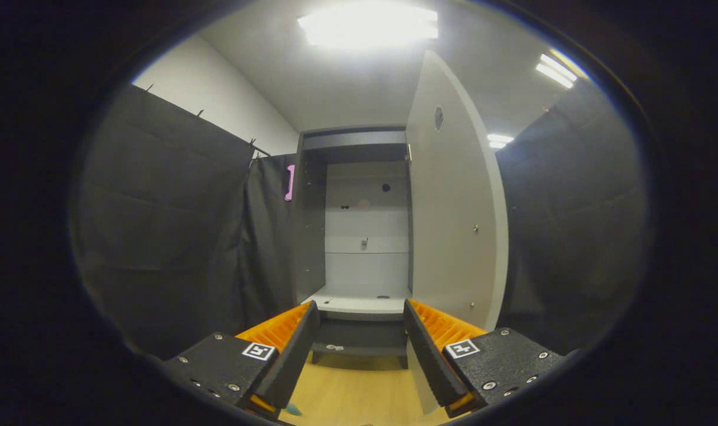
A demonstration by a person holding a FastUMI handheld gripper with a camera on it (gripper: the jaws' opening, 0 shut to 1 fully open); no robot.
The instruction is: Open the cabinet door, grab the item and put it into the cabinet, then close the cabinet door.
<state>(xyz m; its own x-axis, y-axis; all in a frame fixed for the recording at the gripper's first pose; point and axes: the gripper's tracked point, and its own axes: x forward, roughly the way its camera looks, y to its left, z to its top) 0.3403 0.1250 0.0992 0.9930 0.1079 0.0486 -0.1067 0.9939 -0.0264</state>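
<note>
We see the cabinet (359, 225) straight ahead, beyond the fingers, its door (453, 219) swung wide open to the right. Its white floor shelf (359, 303) sits just past the fingertips. Our gripper (362, 322) hangs in front with jaws spread, nothing between them. Wooden floor (353, 396) lies below, black cloth (175, 236) on both sides.

One cabinet (359, 236) is standing ahead of the gripper, with one door (453, 225) hanging open at its right. One gripper (359, 349) is showing, its two fingers (291, 349) spread apart and holding nothing. Three ceiling lights (368, 26) are glowing overhead. Two square markers (258, 351) are sitting on the gripper body, one per side.
</note>
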